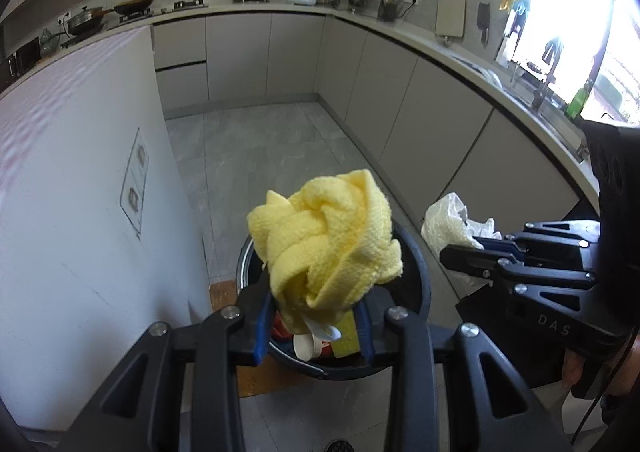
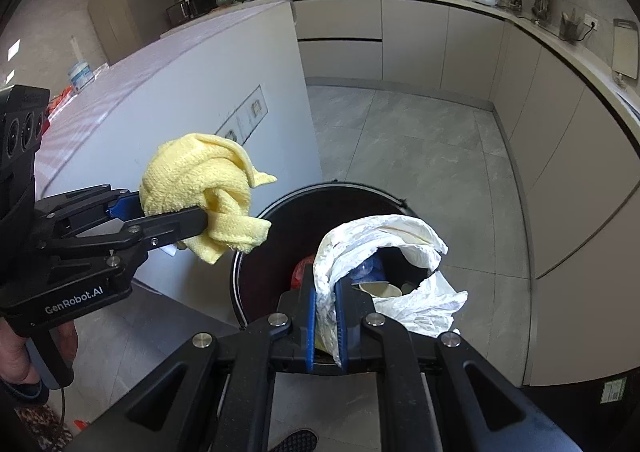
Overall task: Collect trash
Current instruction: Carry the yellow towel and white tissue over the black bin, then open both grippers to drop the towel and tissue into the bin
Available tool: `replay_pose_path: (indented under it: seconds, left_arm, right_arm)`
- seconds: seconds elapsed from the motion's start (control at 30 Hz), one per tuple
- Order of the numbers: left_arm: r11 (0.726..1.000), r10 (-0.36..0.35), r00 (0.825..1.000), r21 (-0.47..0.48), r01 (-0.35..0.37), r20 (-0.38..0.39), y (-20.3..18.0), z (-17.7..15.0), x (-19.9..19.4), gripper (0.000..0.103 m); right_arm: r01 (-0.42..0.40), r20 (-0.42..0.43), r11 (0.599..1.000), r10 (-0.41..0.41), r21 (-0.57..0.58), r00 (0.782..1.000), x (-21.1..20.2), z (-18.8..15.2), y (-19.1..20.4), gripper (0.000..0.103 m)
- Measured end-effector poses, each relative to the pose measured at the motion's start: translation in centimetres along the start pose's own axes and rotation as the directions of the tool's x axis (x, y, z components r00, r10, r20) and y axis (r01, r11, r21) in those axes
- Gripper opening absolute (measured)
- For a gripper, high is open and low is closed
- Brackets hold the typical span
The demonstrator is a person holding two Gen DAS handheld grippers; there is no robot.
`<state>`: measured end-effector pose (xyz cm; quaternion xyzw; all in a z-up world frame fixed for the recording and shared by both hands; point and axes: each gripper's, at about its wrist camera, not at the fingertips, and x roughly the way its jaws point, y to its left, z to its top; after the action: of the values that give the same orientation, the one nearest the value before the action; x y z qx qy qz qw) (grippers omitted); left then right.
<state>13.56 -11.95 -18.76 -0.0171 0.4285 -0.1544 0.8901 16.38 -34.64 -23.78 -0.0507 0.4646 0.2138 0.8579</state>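
Note:
My left gripper (image 1: 316, 316) is shut on a crumpled yellow cloth (image 1: 328, 236) and holds it above the open black trash bin (image 1: 420, 280). The same cloth (image 2: 204, 188) and left gripper (image 2: 200, 220) show at the left of the right wrist view. My right gripper (image 2: 326, 316) is shut on a crumpled white plastic bag (image 2: 384, 248) over the bin (image 2: 256, 292). That bag (image 1: 448, 224) and right gripper (image 1: 460, 256) show at the right of the left wrist view. The bin holds cups, red wrappers and a yellow item.
A white kitchen island (image 1: 80, 172) stands just left of the bin. Grey cabinets (image 1: 420, 112) and a counter with cookware run along the back and right. A grey tiled floor (image 1: 260, 156) lies beyond the bin.

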Motion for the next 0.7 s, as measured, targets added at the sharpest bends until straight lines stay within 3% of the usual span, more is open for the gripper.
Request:
replay_pose_path:
  seconds: [0.27,0.33,0.4,0.43,0.5,0.7]
  left_arm:
    - [0.999,0.023,0.999,-0.023,-0.024,-0.030,-0.3,-1.1,2.2,0.036]
    - [0.999,0.018,1.000,-0.030,-0.018,-0.026,-0.4,-1.1,2.7,0.045]
    - [0.997,0.065,0.998,-0.029,-0.066,-0.014,-0.5,-1.1,3.5,0.086]
    - [0.994,0.102,0.995,-0.024,-0.102,-0.012,-0.6,-1.1,3.6,0.090]
    - [0.994,0.111,0.994,-0.020,-0.111,-0.006,-0.7,-1.1,3.4,0.099]
    - [0.986,0.162,0.987,-0.035,-0.162,-0.003,-0.6,-0.8,2.8,0.100]
  right_arm:
    - [-0.039,-0.058,0.996,0.034,-0.086,0.998,4.3,-0.7,-0.2,0.009]
    - [-0.053,-0.067,0.993,0.046,-0.105,0.997,5.4,-0.9,-0.4,0.012]
    - [-0.004,-0.059,0.989,-0.005,-0.146,0.998,6.6,-1.5,-0.8,0.053]
    - [0.058,-0.061,0.988,-0.067,-0.140,0.996,7.2,-1.7,-1.6,0.099]
    - [0.103,-0.049,0.990,-0.108,-0.095,0.993,7.1,-2.1,-3.1,0.103]
    - [0.167,-0.024,0.985,-0.166,0.033,0.986,5.5,-2.0,-6.0,0.103]
